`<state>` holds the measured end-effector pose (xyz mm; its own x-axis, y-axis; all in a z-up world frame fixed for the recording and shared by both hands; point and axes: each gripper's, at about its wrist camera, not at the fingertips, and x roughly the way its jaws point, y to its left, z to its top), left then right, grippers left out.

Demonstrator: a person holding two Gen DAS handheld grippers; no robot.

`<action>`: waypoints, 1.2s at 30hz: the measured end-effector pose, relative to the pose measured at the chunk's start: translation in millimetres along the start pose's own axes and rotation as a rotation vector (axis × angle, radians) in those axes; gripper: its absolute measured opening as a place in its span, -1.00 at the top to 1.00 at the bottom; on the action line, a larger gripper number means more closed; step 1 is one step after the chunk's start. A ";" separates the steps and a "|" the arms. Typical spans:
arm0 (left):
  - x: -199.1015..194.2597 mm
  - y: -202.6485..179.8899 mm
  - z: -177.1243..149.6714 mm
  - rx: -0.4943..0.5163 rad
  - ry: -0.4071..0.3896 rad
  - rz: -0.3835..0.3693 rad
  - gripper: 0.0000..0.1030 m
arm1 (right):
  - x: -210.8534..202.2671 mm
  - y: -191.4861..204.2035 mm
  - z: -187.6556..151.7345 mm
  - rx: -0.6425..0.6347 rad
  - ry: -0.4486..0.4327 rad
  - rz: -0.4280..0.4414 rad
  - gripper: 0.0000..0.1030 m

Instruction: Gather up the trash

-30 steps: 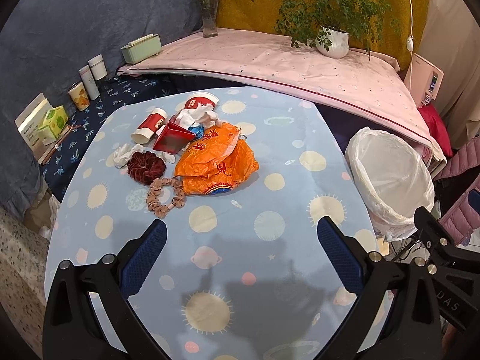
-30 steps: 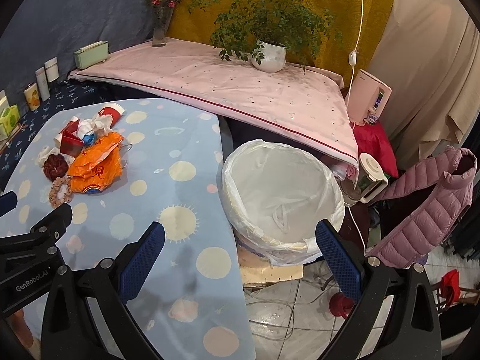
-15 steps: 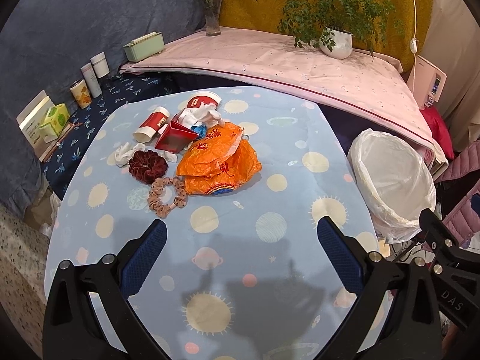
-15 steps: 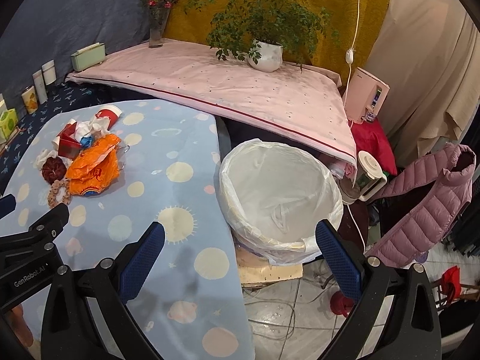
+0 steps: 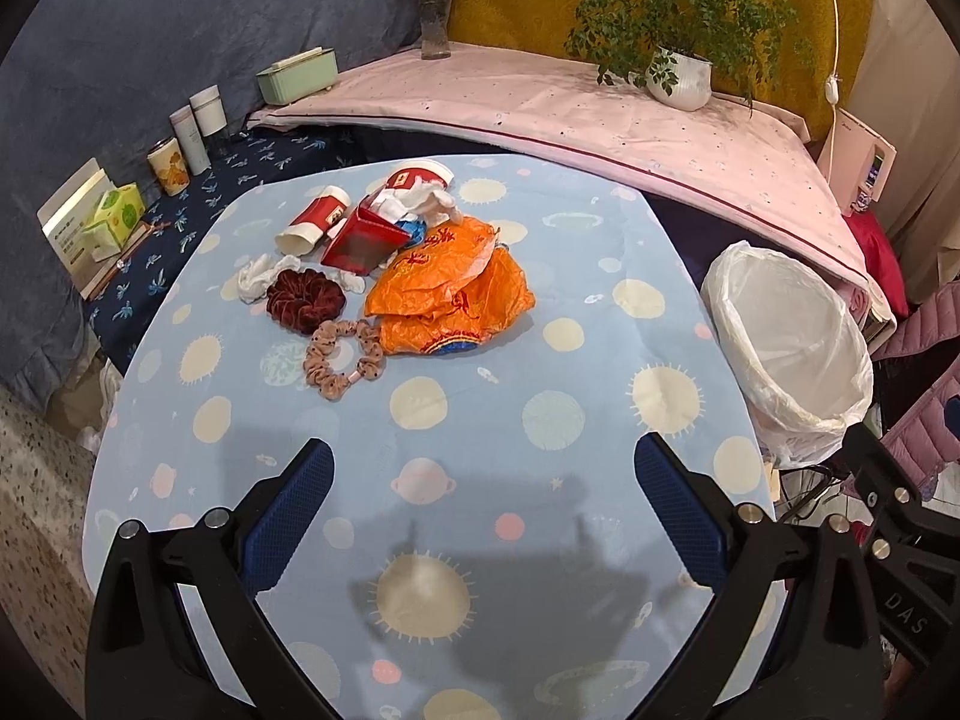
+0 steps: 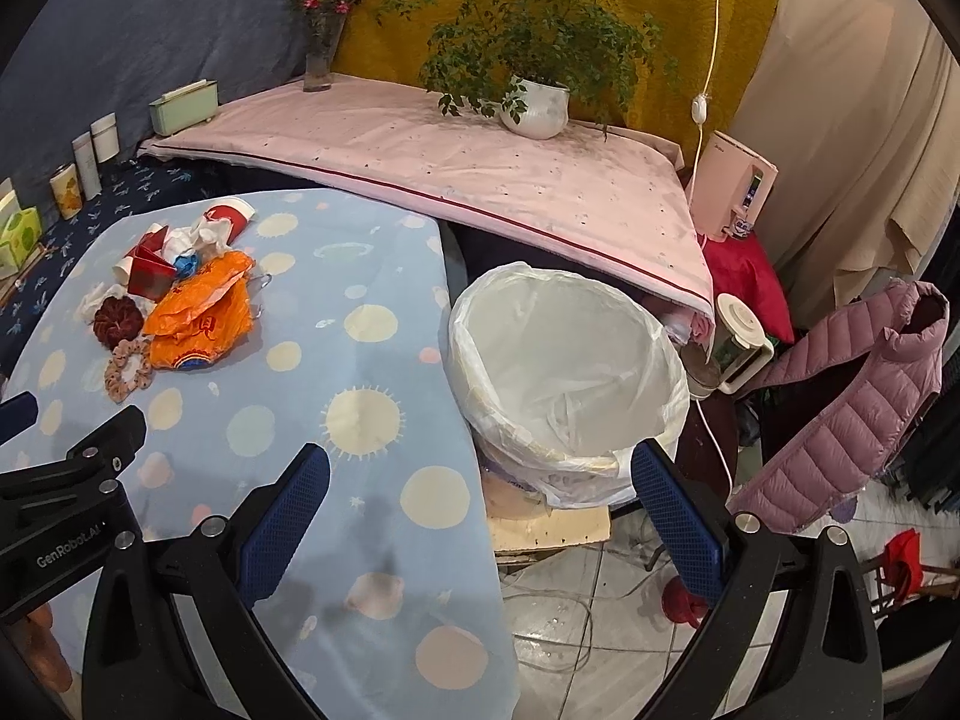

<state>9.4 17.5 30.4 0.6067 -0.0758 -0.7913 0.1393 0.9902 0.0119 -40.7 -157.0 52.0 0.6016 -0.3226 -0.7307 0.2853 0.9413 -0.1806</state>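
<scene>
A heap of trash lies on the far left part of the blue planet-print table (image 5: 540,510): an orange plastic bag (image 5: 450,300), a red carton (image 5: 360,240), two red-and-white paper cups (image 5: 315,219), and crumpled white tissue (image 5: 258,279). A dark red scrunchie (image 5: 306,300) and a pink scrunchie (image 5: 342,357) lie beside it. A bin lined with a white bag (image 6: 570,372) stands right of the table. My left gripper (image 5: 483,501) hangs open over the near table. My right gripper (image 6: 480,507) is open above the table edge, near the bin.
A pink-covered ledge (image 5: 570,114) runs behind, carrying a potted plant (image 5: 681,81), a flower vase (image 5: 435,30) and a green box (image 5: 297,75). Cups and boxes line the left shelf (image 5: 180,150). A pink jacket (image 6: 852,408) hangs at right.
Both views have drifted a little; the trash heap sits slightly lower and closer in the left wrist view. Both grippers stay open and empty.
</scene>
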 end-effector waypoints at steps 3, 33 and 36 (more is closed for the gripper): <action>1.2 5.1 -2.0 -0.010 -0.001 0.002 -0.86 | 0.4 2.8 -2.2 0.001 0.003 -0.002 -0.87; 86.0 98.7 19.6 -0.156 0.033 0.031 -0.86 | 49.5 55.7 28.3 0.029 -0.023 0.089 -0.87; 106.0 116.4 24.6 -0.172 0.055 0.064 -0.86 | 62.6 70.4 39.3 0.020 -0.024 0.127 -0.87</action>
<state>109.1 121.8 -37.1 0.5660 -0.0102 -0.8243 -0.0370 0.9986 -0.0377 46.3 -114.8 19.5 0.6514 -0.2036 -0.7309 0.2207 0.9725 -0.0743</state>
